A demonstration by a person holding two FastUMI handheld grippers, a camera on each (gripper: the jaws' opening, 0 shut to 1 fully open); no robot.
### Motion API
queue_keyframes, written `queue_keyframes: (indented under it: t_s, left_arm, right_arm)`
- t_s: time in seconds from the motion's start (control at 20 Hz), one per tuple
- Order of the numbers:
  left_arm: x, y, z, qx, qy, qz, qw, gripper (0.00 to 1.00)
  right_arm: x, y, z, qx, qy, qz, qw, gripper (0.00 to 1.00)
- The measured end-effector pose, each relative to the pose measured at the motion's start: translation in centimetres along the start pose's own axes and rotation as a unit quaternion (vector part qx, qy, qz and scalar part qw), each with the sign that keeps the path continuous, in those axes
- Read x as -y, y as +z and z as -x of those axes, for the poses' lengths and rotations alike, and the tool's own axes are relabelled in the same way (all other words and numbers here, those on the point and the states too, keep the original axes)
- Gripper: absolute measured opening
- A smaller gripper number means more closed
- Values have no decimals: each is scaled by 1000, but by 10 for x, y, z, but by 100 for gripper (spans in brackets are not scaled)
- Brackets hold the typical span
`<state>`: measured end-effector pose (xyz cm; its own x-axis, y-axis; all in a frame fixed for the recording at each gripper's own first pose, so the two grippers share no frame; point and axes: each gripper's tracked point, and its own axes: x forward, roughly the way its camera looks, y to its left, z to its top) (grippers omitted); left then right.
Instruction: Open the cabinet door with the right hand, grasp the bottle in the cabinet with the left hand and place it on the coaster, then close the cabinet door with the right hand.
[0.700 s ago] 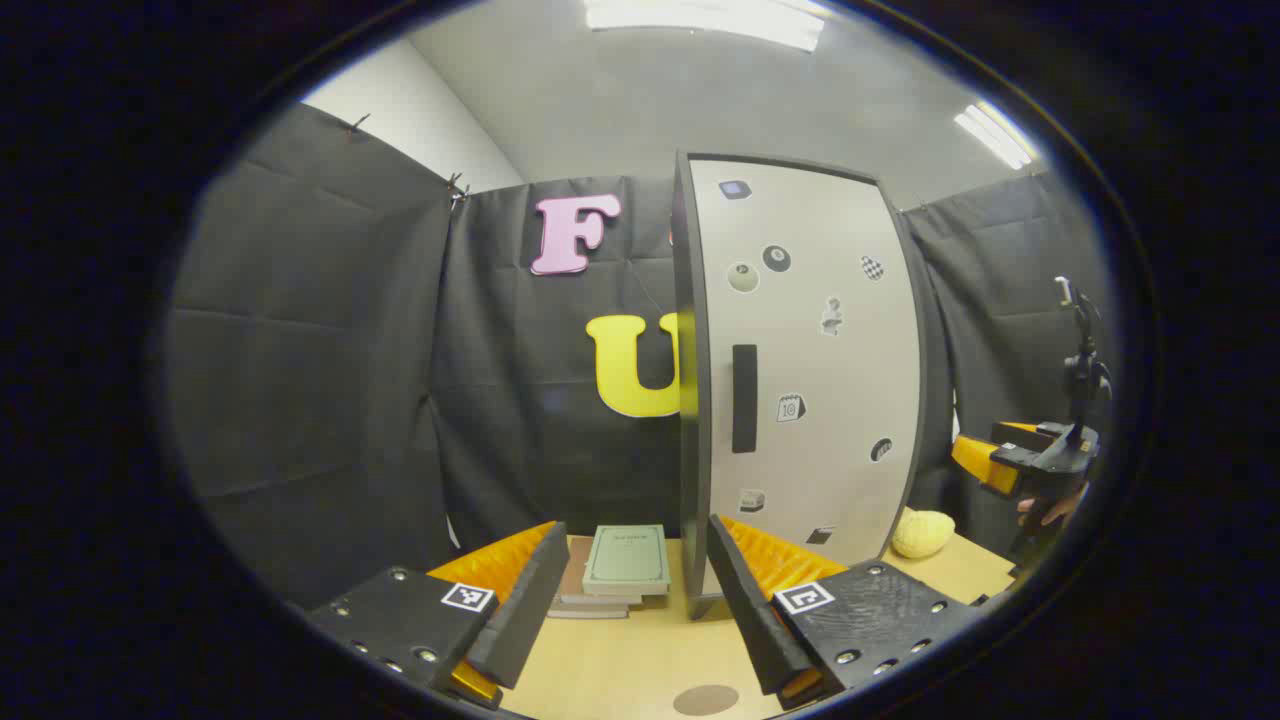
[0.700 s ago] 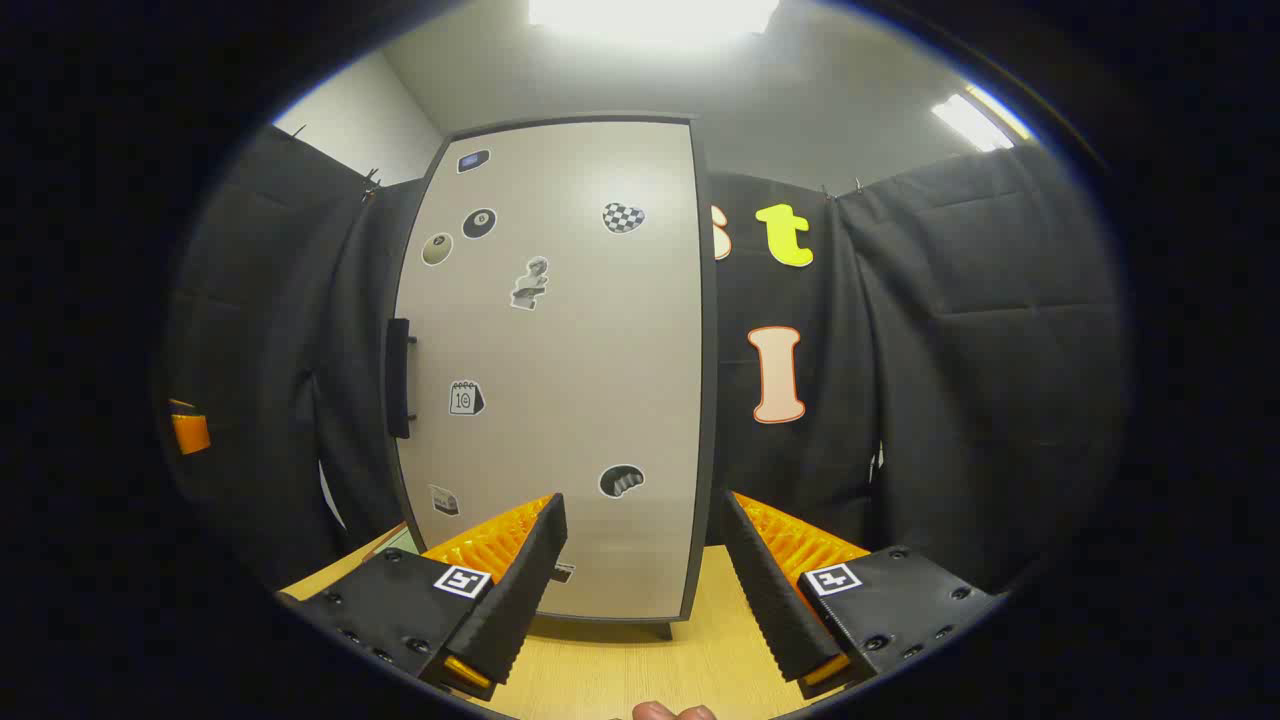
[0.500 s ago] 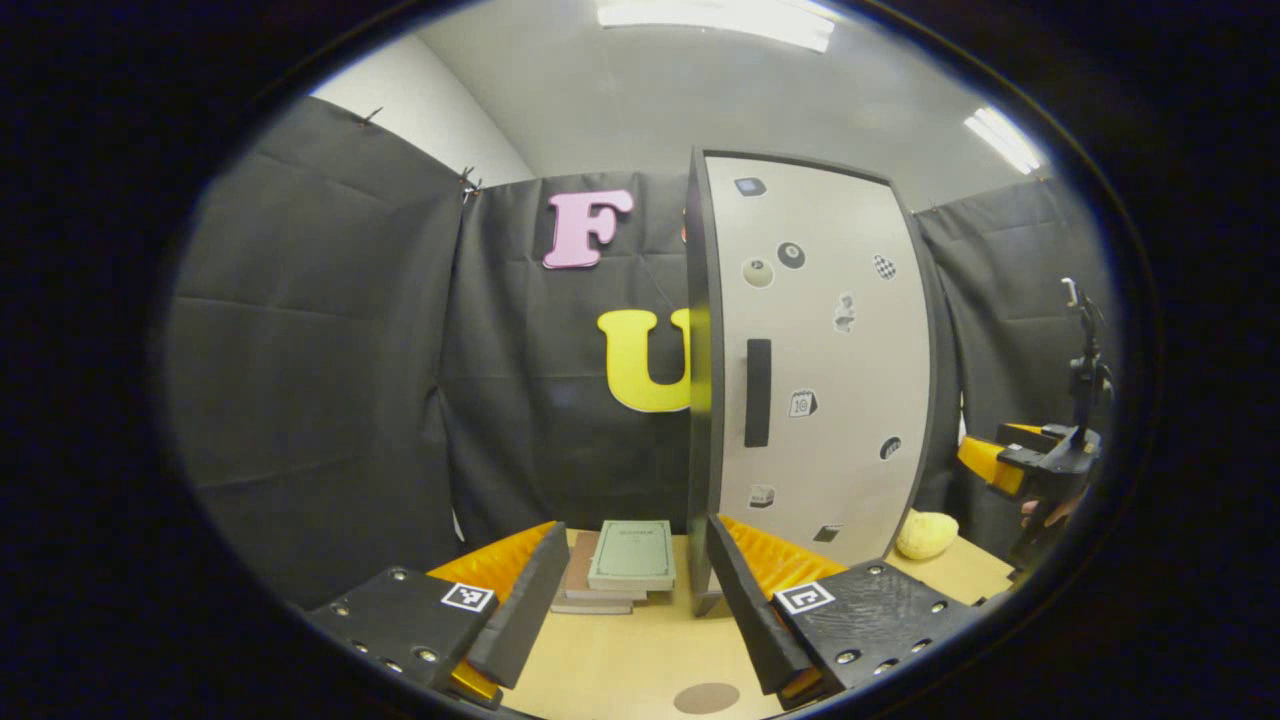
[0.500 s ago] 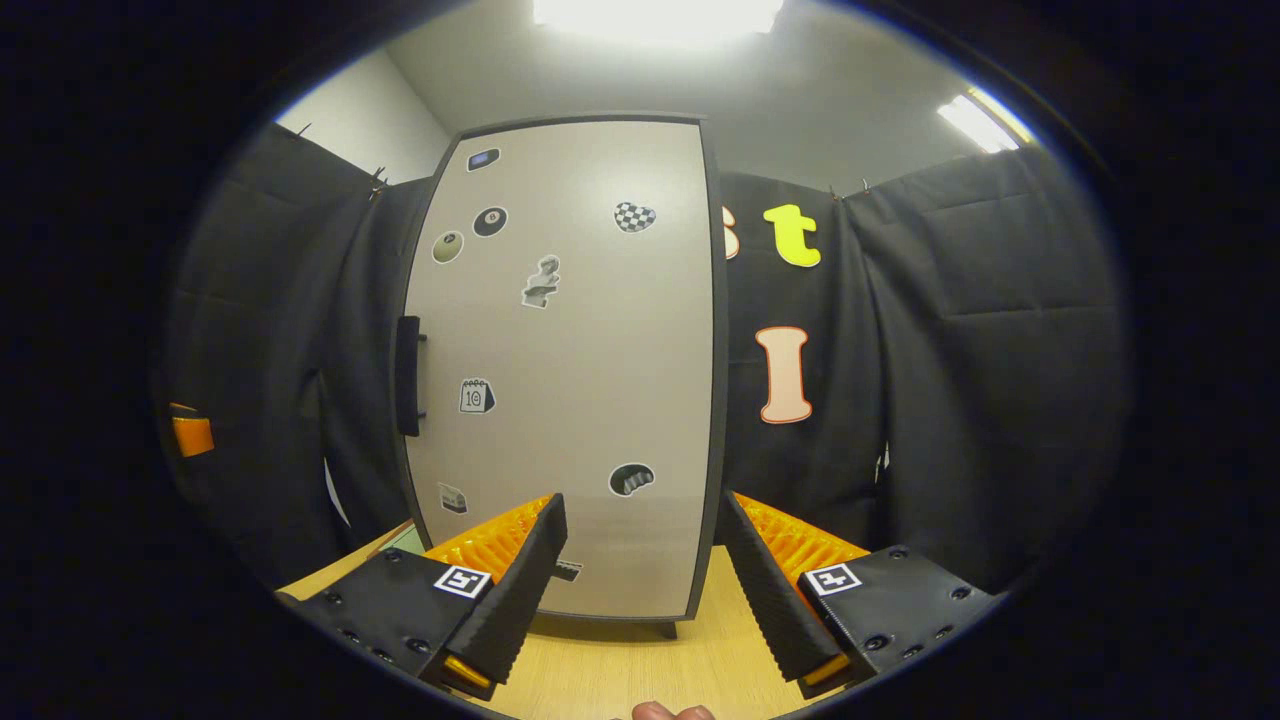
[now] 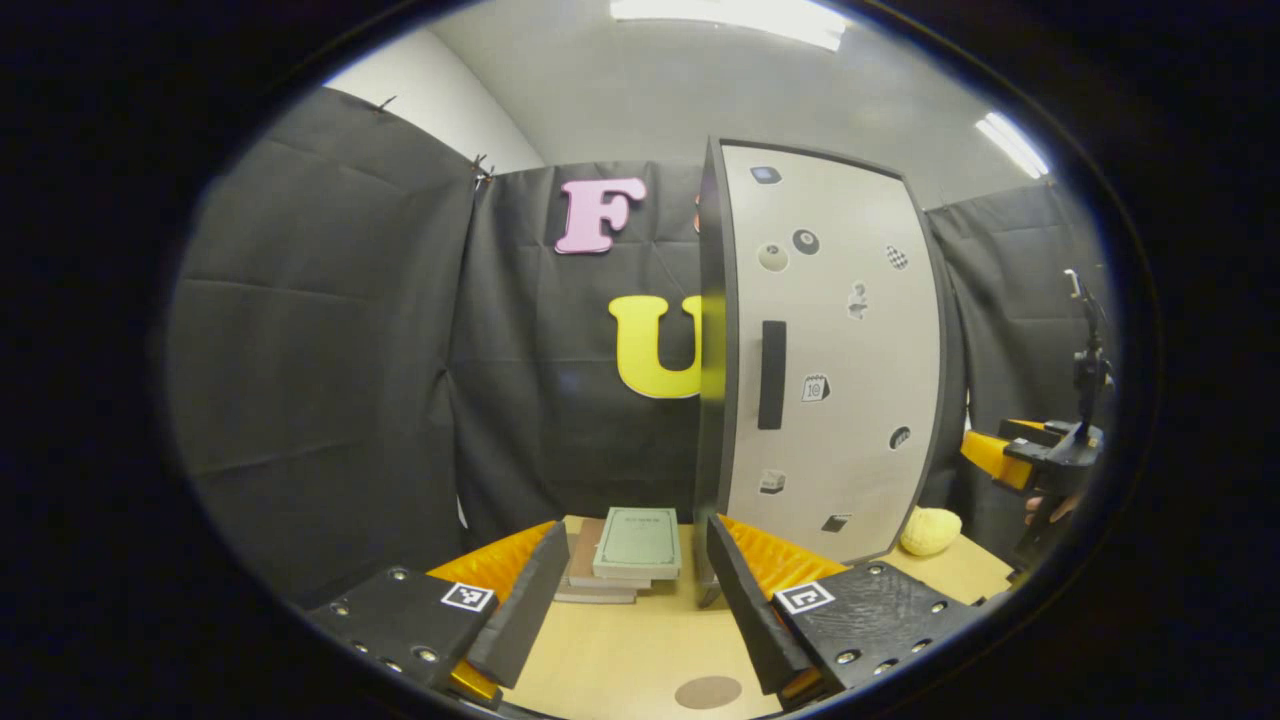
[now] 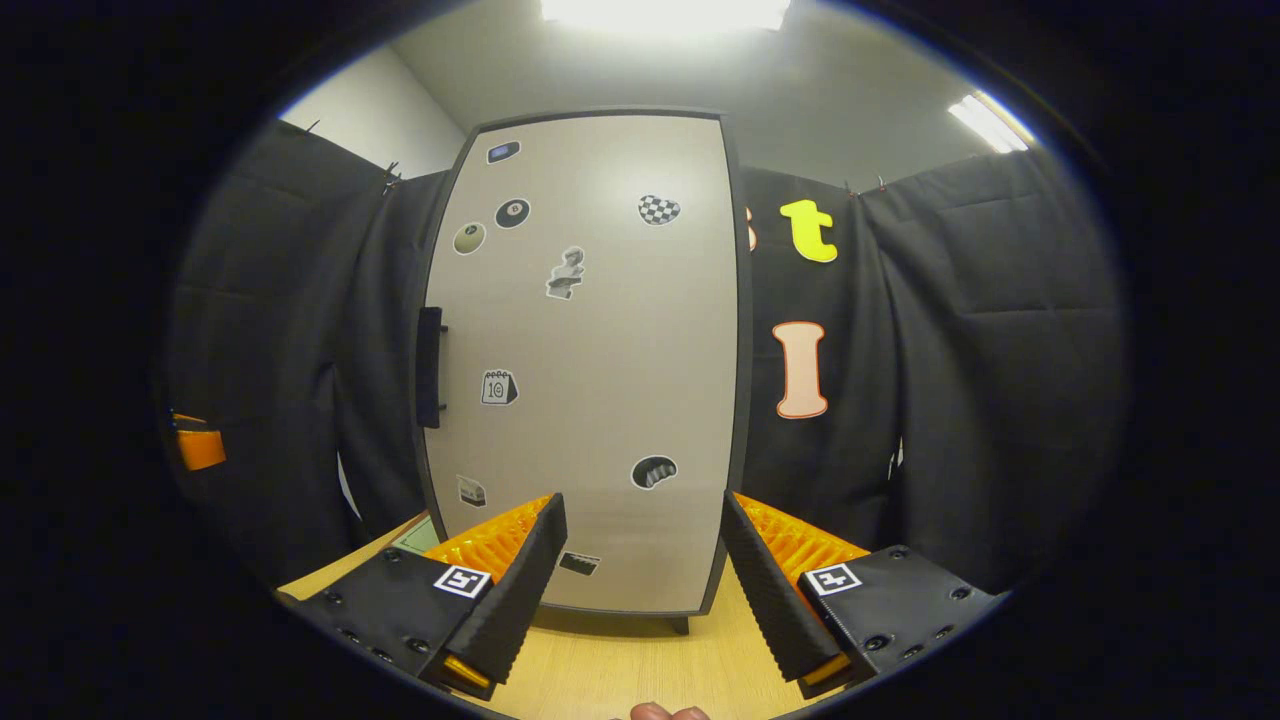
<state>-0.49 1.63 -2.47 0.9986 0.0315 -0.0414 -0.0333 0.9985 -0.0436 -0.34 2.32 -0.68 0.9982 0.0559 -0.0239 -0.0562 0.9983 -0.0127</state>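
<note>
Fingers of both grippers stood apart w/ nothing between them. The left gripper (image 5: 625,610) hung low over the wooden table (image 5: 620,660), its jaws wide, framing a stack of books (image 5: 628,555) that lay on the far part of the table, just left of the cabinet (image 5: 712,350). A round brown coaster (image 5: 708,691) lay on the table near the gripper, btwn its two fingers in the view and a bit to the right. The cabinet door (image 5: 840,350) was shut — pale front w/ small stickers and a dark upright handle (image 5: 771,374) near its left edge. The bottle couldn't be seen behind the closed door. A yellow lumpy thing (image 5: 929,531) sat on the table right of the cabinet.

The right gripper (image 6: 640,590) faced the door (image 6: 590,360) straight on, jaws wide, not touching it; the handle (image 6: 429,367) was off to the left — well apart from the fingers. A fingertip of the person's hand (image 6: 660,712) showed at the bottom edge.
</note>
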Motion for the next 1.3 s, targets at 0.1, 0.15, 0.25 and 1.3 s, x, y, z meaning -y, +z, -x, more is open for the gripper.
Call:
queue_keyframes:
  t_s: [0.1, 0.15, 0.25, 1.3]
  left_arm:
    - [-3, -6, -3, -3, 5, -3, 1000, 86]
    - [-4, -11, -4, -4, 7, -6, 1000, 82]
    - [-6, -18, -6, -6, 13, -13, 1000, 82]
    - [-29, -103, 4, -68, 29, 24, 997, 83]
  right_arm:
    - [-2, 0, 0, -3, 2, -5, 1000, 98]
    - [-2, 0, -1, -2, 1, -6, 1000, 98]
    - [-4, 3, -4, -1, 0, -4, 1000, 98]
    - [-70, 66, -61, 5, 43, -36, 998, 93]
